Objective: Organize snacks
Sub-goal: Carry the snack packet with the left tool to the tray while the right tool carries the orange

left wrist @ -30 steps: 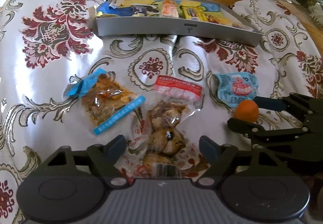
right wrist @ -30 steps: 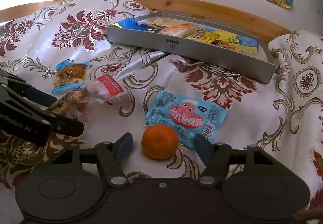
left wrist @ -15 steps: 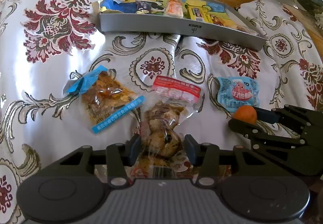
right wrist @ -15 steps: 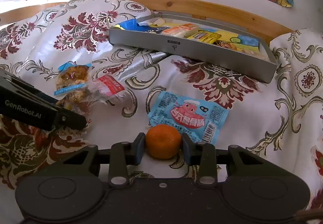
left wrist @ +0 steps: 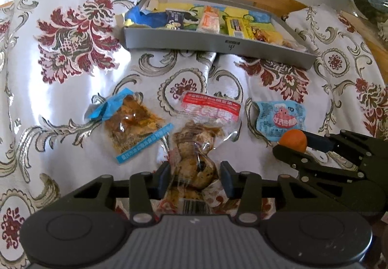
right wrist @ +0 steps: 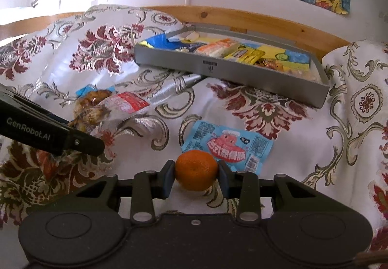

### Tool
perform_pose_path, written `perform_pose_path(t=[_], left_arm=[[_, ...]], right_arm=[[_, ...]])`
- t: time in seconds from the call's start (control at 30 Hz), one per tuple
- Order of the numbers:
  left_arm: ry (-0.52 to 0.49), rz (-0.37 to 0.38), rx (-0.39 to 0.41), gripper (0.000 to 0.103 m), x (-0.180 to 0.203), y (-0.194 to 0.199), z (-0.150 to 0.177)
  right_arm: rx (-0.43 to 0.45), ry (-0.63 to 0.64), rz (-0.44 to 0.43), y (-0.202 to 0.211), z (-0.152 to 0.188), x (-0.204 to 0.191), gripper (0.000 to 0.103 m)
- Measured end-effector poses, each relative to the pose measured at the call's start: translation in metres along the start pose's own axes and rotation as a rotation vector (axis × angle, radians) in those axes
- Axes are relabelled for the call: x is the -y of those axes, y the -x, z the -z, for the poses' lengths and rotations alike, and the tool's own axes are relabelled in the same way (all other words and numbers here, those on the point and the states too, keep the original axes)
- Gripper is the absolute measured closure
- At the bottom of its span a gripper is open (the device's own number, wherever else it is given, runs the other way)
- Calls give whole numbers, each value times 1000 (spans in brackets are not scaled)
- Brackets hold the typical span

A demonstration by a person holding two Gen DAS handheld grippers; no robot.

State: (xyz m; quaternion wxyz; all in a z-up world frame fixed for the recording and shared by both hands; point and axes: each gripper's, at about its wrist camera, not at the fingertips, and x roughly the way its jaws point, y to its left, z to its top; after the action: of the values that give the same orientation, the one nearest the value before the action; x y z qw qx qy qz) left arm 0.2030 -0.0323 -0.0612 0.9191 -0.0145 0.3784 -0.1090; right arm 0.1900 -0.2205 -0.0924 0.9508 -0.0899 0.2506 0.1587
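My left gripper [left wrist: 194, 178] is shut on a clear red-topped packet of brown eggs [left wrist: 197, 147], whose red end hangs toward the cloth. In the right wrist view that packet [right wrist: 114, 108] shows at the left beside the left gripper's finger. My right gripper [right wrist: 196, 178] is shut on a small orange mandarin [right wrist: 196, 170], seen also in the left wrist view as the mandarin [left wrist: 293, 140]. A grey tray [left wrist: 218, 44] with several snack packs sits at the far side, and the tray [right wrist: 230, 70] appears again in the right wrist view.
A blue-edged packet of brown snack [left wrist: 133, 124] lies left of the egg packet. A light blue packet with a pink cartoon [right wrist: 228, 145] lies just beyond the mandarin. A floral cloth [left wrist: 72, 55] covers the surface, with a wooden edge [right wrist: 266, 23] and a postered wall behind.
Both grippers went from open to shut: the left closed on the egg packet, the right on the mandarin. Both then lifted slightly, and the egg packet's near end rose.
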Motion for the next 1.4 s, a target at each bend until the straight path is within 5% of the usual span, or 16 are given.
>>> perform_pose_path(t=[0.57,1.0,1.4], left_arm=[[19,92,81,56,13,-14,-70],[5,113,312,56,62,-80,-187],[-18,73,331,56,102,-138,-208]], right_arm=[[143,-38,69,0,-27,21,64],[340,-83,270,-50,-100,109,64],[326,-124,272,-84,-95,146,64]])
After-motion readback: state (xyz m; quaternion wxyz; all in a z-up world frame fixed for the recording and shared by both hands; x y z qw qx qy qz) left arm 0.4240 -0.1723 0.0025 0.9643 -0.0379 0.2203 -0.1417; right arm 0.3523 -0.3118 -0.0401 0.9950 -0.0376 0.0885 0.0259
